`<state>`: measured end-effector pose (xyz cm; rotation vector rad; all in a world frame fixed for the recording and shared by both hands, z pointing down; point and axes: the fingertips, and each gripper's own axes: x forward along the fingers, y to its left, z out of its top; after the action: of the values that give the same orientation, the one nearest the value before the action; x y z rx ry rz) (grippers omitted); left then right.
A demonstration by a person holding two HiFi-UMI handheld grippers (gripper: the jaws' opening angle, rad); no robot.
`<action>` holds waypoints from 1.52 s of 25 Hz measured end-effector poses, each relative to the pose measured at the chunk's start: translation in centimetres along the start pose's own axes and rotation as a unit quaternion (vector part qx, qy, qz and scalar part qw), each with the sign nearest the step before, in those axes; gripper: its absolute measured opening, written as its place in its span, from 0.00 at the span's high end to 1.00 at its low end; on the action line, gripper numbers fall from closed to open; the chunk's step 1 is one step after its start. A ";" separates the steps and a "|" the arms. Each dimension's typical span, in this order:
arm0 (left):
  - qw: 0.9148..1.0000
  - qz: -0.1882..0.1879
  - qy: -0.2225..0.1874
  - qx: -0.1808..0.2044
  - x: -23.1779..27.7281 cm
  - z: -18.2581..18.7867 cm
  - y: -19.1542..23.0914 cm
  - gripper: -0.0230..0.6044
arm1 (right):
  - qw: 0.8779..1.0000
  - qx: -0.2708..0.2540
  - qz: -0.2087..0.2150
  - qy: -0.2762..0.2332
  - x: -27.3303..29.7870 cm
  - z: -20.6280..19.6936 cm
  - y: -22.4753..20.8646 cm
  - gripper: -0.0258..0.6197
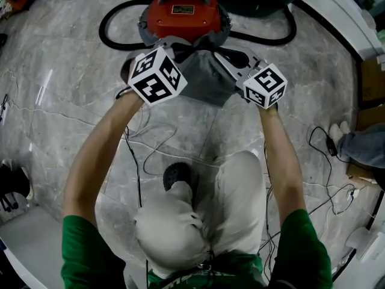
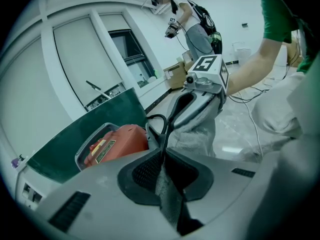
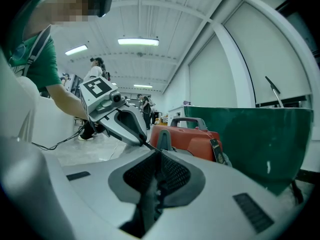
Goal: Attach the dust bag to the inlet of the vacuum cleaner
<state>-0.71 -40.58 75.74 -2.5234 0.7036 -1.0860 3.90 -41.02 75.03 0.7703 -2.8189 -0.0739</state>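
A grey marbled floor (image 1: 60,101) fills the head view. A person in a green shirt crouches on it with both forearms stretched forward. Ahead of the arms sits the red vacuum cleaner (image 1: 183,14), its grey base towards the person and a black hose (image 1: 103,29) looped round its sides. A dark green panel (image 3: 250,139) stands behind it in the right gripper view.

The grey dust bag (image 1: 207,77) hangs spread between the two grippers, just in front of the vacuum cleaner's near side. Its upper edge reaches the machine's front, but the grippers cover that spot, so whether it touches the inlet cannot be made out.

The left gripper (image 2: 162,156) grips the bag's left edge. Its jaws are closed, with a fold of mesh-like grey cloth pinched between the pads and trailing down out of them. The right gripper (image 3: 159,161) is at the bag's right edge, its jaws all but together, with a thin dark strip of the bag in the narrow gap. The pads appear to press on it.

Thin black cables (image 1: 135,155) trail across the floor under the arms, beside the person's dark shoe (image 1: 177,176).
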 end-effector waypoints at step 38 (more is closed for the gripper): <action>0.967 -0.004 -0.120 -0.226 -16.7 13.8 5.6 0.96 | 0.992 0.084 -0.086 0.046 -9.6 20.7 2.8 0.95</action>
<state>-2.22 -34.96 54.13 -2.9688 0.9599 -0.6563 5.99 -33.95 53.27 1.0261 -2.6907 0.1681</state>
